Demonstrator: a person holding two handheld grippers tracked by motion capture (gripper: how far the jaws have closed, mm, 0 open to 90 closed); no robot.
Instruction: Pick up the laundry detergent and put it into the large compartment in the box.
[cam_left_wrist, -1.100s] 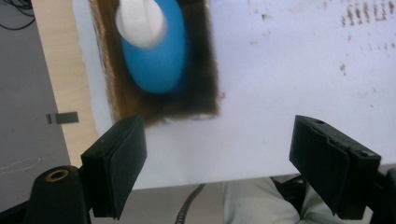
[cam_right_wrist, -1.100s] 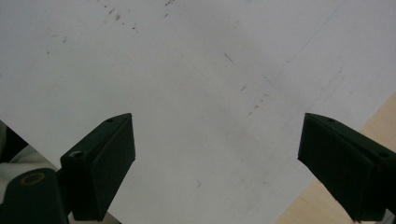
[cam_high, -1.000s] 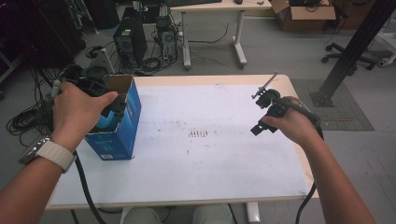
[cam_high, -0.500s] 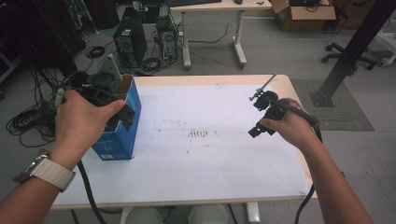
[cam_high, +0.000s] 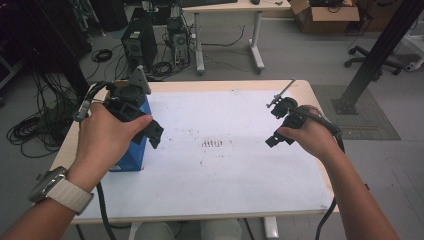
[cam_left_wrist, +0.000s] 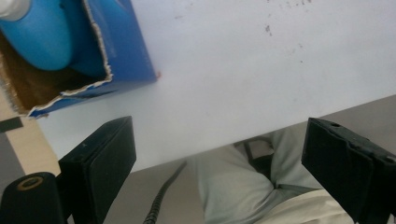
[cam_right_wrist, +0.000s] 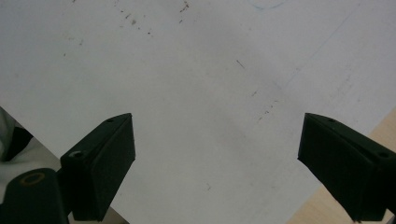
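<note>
left gripper (cam_left_wrist: 219, 163) — jaws apart, empty, just beside open blue cardboard box (cam_high: 131, 152) | right gripper (cam_right_wrist: 217, 163) — jaws apart, empty, well right of box over white bench (cam_high: 220, 175)

A box (cam_high: 131, 150) stands on the table (cam_high: 225, 180) at its left edge — a bottle (cam_left_wrist: 39, 35) inside it.

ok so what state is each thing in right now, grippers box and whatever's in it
left gripper: jaws wide open, holding nothing, beside the box
right gripper: jaws wide open, empty, above bare table
blue box: upright on the table, top torn open
blue object in the box: sitting inside, partly hidden
white table: scuffed with small dark marks
</note>
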